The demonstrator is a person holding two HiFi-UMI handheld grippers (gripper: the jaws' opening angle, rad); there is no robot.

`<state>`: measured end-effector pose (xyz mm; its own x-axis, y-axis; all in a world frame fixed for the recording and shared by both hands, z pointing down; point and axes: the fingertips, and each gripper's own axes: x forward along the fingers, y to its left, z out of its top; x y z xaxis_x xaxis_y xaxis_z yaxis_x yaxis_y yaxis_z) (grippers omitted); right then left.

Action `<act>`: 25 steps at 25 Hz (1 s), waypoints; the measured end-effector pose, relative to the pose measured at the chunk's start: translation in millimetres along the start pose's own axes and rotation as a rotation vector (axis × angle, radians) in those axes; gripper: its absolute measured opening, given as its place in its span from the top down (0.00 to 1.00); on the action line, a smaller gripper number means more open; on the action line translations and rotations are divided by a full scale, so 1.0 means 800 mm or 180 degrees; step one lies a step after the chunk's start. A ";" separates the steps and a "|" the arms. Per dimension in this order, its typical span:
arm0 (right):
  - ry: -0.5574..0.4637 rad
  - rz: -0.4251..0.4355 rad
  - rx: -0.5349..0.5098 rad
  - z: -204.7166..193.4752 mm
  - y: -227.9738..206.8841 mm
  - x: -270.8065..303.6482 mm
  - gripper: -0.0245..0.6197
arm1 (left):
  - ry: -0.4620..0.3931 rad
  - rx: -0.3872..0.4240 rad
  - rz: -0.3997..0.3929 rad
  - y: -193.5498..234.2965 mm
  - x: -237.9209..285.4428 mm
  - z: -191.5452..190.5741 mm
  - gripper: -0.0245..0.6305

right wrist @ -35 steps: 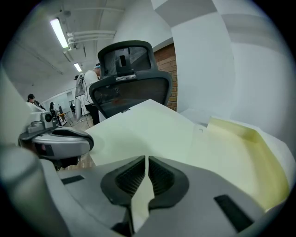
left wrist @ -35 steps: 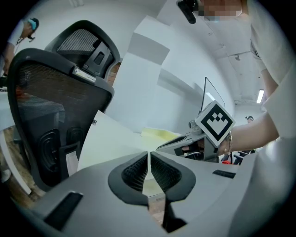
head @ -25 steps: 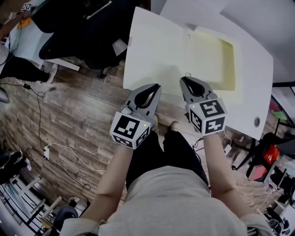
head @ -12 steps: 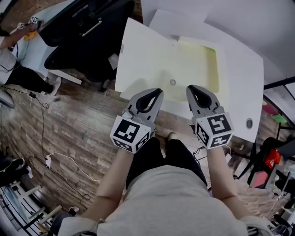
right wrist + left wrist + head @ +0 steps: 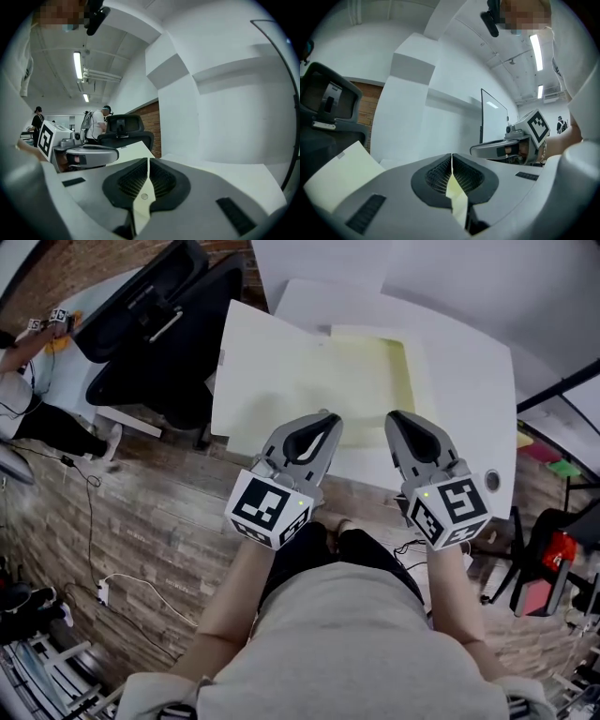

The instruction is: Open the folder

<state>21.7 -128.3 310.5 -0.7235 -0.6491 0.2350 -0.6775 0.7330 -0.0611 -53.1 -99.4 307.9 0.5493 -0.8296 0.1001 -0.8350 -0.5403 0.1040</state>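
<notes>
A large pale folder (image 5: pixel 281 371), white on its left part and yellowish (image 5: pixel 375 371) on its right, lies over the white table. Both grippers hold its near edge up, side by side. My left gripper (image 5: pixel 324 420) is shut on a pale yellow sheet of the folder (image 5: pixel 457 201), which shows edge-on between its pads. My right gripper (image 5: pixel 397 420) is shut on a white strip of the folder (image 5: pixel 140 206) that carries a small round snap. One corner of the folder (image 5: pixel 342 173) sticks out to the left. In the right gripper view the folder (image 5: pixel 124 151) reaches toward the chair.
A black office chair (image 5: pixel 155 329) stands left of the white table (image 5: pixel 469 362), which has a round grommet (image 5: pixel 492 481) near its front right. Wooden floor (image 5: pixel 122 512) with cables lies below. A person (image 5: pixel 23 381) is at far left; more people stand far off in the right gripper view.
Both grippers have risen and moved forward together, staying shut, and the folder's near edge has come up with them. The snap that showed between the grippers is now hidden in the head view.
</notes>
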 end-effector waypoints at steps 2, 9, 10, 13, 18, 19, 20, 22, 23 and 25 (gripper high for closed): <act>-0.0064 -0.0006 0.0097 0.007 -0.005 -0.009 0.92 | -0.0047 0.0020 -0.0113 -0.015 0.009 0.008 0.93; -0.0414 0.0054 0.0222 0.027 -0.002 -0.036 0.92 | -0.0154 -0.0064 -0.0385 -0.057 0.027 0.025 0.93; -0.0513 0.0043 0.0206 0.033 -0.002 -0.040 0.93 | -0.0161 -0.0076 -0.0387 -0.059 0.029 0.028 0.93; -0.0678 -0.0014 0.0185 0.043 -0.005 -0.049 0.93 | -0.0153 -0.0087 -0.0342 -0.062 0.030 0.036 0.93; -0.0623 -0.0132 0.0112 0.038 -0.013 -0.053 0.93 | -0.0079 -0.0115 -0.0146 -0.048 0.027 0.040 0.93; -0.0615 -0.0164 0.0112 0.037 -0.014 -0.052 0.93 | -0.0048 -0.0121 -0.0097 -0.044 0.027 0.038 0.93; -0.0604 -0.0190 0.0116 0.035 -0.016 -0.051 0.93 | -0.0014 -0.0126 -0.0053 -0.040 0.027 0.036 0.93; -0.0575 -0.0203 0.0127 0.031 -0.016 -0.049 0.93 | 0.0041 -0.0151 0.0010 -0.034 0.026 0.030 0.93; -0.0560 -0.0191 0.0126 0.029 -0.015 -0.048 0.93 | 0.0058 -0.0164 0.0033 -0.032 0.025 0.027 0.93; -0.0548 -0.0150 0.0100 0.028 -0.010 -0.046 0.93 | 0.0071 -0.0183 0.0070 -0.029 0.023 0.022 0.93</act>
<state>51.1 -114.8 280.7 -0.7009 -0.7099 0.0689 -0.7131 0.6959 -0.0850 -24.2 -105.0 290.1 0.5318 -0.8376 0.1249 -0.8441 -0.5124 0.1581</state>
